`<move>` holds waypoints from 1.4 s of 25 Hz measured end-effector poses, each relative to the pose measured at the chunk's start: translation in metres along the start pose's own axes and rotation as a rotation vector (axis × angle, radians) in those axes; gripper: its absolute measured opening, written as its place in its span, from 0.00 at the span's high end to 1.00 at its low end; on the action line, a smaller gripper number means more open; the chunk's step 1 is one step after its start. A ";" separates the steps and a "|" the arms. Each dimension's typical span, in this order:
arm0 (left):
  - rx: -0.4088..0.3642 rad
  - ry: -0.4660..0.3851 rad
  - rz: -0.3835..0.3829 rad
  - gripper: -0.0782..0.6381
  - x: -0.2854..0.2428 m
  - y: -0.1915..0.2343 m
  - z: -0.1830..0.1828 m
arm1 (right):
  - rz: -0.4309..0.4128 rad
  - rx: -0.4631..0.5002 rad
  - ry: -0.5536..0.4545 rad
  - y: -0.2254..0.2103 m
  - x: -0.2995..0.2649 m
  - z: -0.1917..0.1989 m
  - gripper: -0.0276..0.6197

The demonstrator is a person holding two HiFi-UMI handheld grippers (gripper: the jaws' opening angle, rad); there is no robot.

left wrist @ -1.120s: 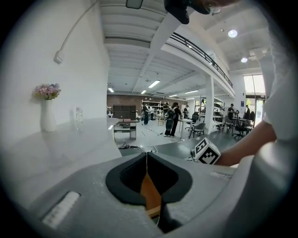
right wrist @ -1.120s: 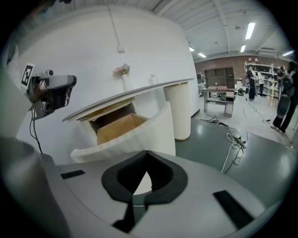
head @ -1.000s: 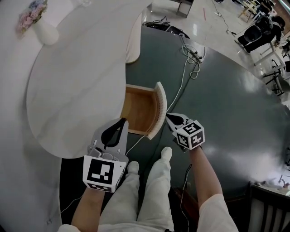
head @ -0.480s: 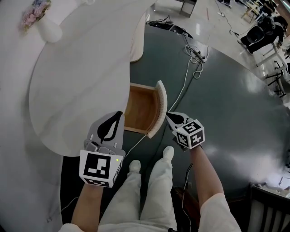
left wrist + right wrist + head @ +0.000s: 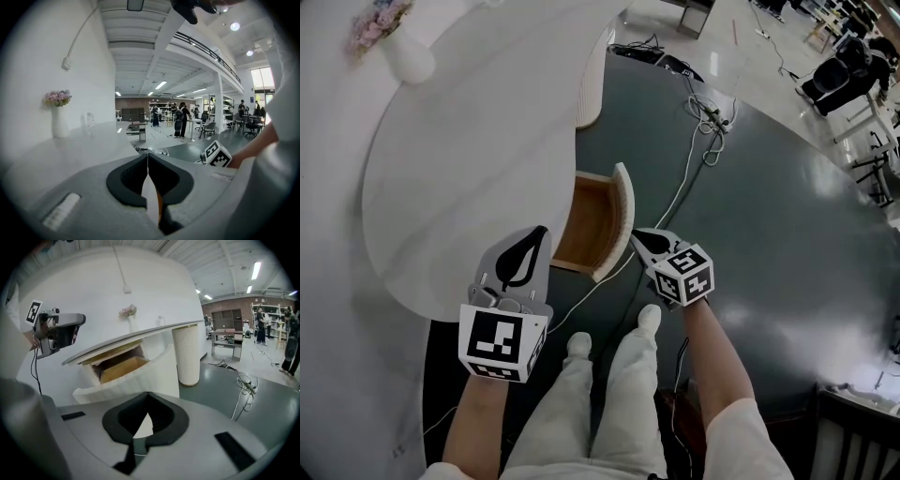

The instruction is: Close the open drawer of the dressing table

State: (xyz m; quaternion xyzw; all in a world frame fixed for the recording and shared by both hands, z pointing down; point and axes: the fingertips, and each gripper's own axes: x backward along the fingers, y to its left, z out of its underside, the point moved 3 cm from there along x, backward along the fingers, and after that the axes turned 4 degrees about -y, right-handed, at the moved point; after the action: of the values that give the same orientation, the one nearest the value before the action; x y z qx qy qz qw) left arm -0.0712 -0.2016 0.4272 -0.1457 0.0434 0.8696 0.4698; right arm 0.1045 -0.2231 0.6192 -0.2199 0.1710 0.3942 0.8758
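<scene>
Drawer (image 5: 589, 223) of dressing table (image 5: 469, 159): pulled out, wooden inside showing, with my right gripper (image 5: 636, 235), jaws pressed together and empty, just beside its curved front, and my left gripper (image 5: 539, 232), likewise closed, over the tabletop edge.

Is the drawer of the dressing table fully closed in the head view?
No, the drawer stands out from under the white tabletop, and its wooden inside is open to view.

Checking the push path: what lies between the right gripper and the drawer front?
Nothing: the right gripper view shows the right gripper facing the bare drawer front.
</scene>
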 end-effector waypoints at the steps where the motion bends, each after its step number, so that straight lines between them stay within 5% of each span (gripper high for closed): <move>1: 0.003 -0.002 -0.003 0.87 -0.001 0.002 0.000 | -0.003 -0.004 -0.004 0.000 -0.002 -0.001 0.96; 35: 0.034 -0.013 -0.061 0.87 0.010 0.035 0.009 | -0.128 -0.080 -0.135 0.046 -0.068 -0.025 0.96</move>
State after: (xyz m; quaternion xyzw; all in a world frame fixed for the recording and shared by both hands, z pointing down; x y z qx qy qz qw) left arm -0.1073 -0.2116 0.4309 -0.1336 0.0506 0.8548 0.4989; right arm 0.0229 -0.2505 0.6187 -0.2381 0.0811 0.3580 0.8992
